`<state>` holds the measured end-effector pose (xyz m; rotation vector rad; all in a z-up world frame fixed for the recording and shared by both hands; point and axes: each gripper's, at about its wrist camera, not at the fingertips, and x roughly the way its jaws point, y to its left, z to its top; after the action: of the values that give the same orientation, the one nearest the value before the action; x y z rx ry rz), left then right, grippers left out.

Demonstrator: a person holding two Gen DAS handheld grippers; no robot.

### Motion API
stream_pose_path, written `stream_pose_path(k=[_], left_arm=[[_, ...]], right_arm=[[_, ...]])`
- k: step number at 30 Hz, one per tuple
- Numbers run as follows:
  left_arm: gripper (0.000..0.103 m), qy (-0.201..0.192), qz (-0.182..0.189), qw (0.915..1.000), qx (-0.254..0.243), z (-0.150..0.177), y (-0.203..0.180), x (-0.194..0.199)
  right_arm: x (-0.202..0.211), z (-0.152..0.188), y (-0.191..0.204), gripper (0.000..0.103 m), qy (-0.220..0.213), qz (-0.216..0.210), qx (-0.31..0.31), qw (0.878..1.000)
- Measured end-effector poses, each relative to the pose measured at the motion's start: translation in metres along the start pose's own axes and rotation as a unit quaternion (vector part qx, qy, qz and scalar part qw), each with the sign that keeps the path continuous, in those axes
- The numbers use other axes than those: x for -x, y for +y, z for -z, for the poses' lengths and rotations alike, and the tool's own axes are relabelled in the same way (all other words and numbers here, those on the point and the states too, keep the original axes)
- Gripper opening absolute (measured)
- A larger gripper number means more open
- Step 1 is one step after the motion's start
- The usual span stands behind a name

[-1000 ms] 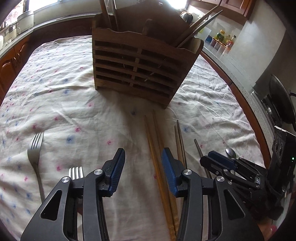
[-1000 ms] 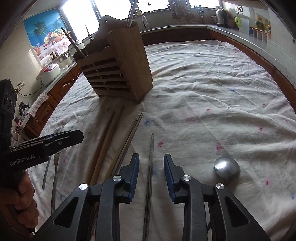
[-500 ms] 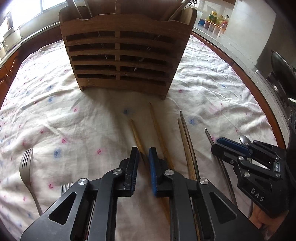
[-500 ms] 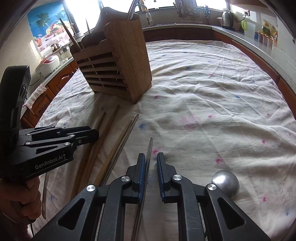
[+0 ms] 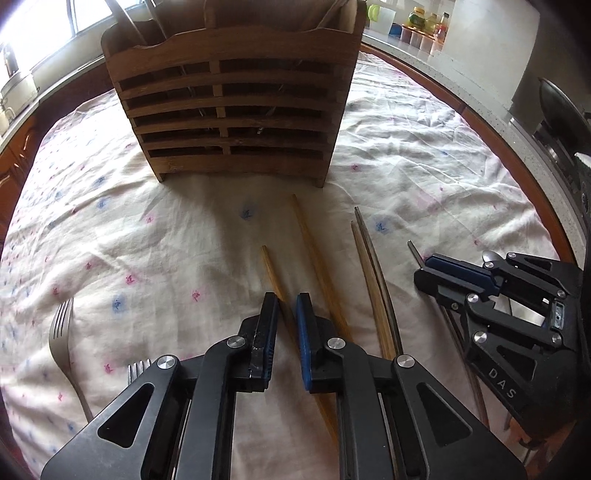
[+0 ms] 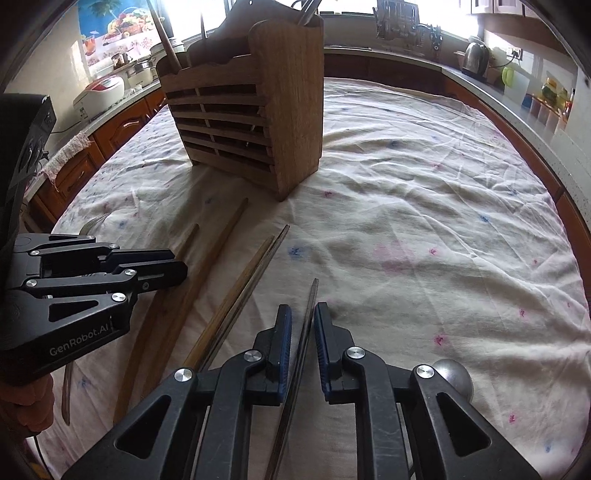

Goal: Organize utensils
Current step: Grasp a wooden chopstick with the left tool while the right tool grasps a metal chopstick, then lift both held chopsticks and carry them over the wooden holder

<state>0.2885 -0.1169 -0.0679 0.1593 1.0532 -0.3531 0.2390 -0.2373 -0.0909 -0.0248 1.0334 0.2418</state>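
A slatted wooden utensil holder [image 5: 232, 107] stands on the cloth-covered table; it also shows in the right wrist view [image 6: 251, 110]. My left gripper [image 5: 286, 306] is shut on a light wooden chopstick [image 5: 271, 269], whose tip points toward the holder. A second light chopstick [image 5: 314, 251] lies just to its right. A darker pair of chopsticks [image 5: 369, 266] lies further right. My right gripper [image 6: 302, 317] is shut on a thin metal utensil handle [image 6: 312, 295]. A spoon bowl [image 6: 452, 376] lies at its right.
Two forks [image 5: 61, 332] lie on the cloth [image 5: 129, 240] at the left of my left gripper. The right gripper's body [image 5: 498, 306] is close at the right. Counters with jars [image 5: 424, 22] and a kettle [image 6: 474, 57] ring the table.
Both grippers have closed from open onto their utensils. The left gripper has moved forward toward the holder with the chopstick in it; the holder looks nearer in both views.
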Motion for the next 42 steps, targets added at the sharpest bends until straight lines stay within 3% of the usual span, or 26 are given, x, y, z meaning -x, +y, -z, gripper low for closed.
stream_pose_path(k=[3, 8, 18, 34, 42], left_arm=[[0.005, 0.003, 0.009, 0.9999, 0.008, 0.000, 0.004, 0.002], [0.005, -0.014, 0.025, 0.9993, 0.026, 0.008, 0.010, 0.020], [0.005, -0.096, 0.077, 0.9891, 0.082, 0.021, 0.036, 0.102], [0.005, -0.192, 0.091, 0.9710, 0.109, 0.045, 0.058, 0.197], [0.005, -0.225, 0.088, 0.9635, 0.116, 0.046, 0.066, 0.218]], right_arm=[[0.002, 0.001, -0.005, 0.005, -0.002, -0.013, -0.020, 1.000], [0.017, 0.004, -0.015, 0.005, -0.018, -0.048, -0.064, 0.997], [0.081, 0.005, -0.025, 0.005, -0.086, -0.106, -0.108, 0.985], [0.173, -0.007, -0.014, 0.004, -0.200, -0.107, -0.097, 0.969], [0.187, -0.012, -0.012, 0.004, -0.228, -0.108, -0.096, 0.963]])
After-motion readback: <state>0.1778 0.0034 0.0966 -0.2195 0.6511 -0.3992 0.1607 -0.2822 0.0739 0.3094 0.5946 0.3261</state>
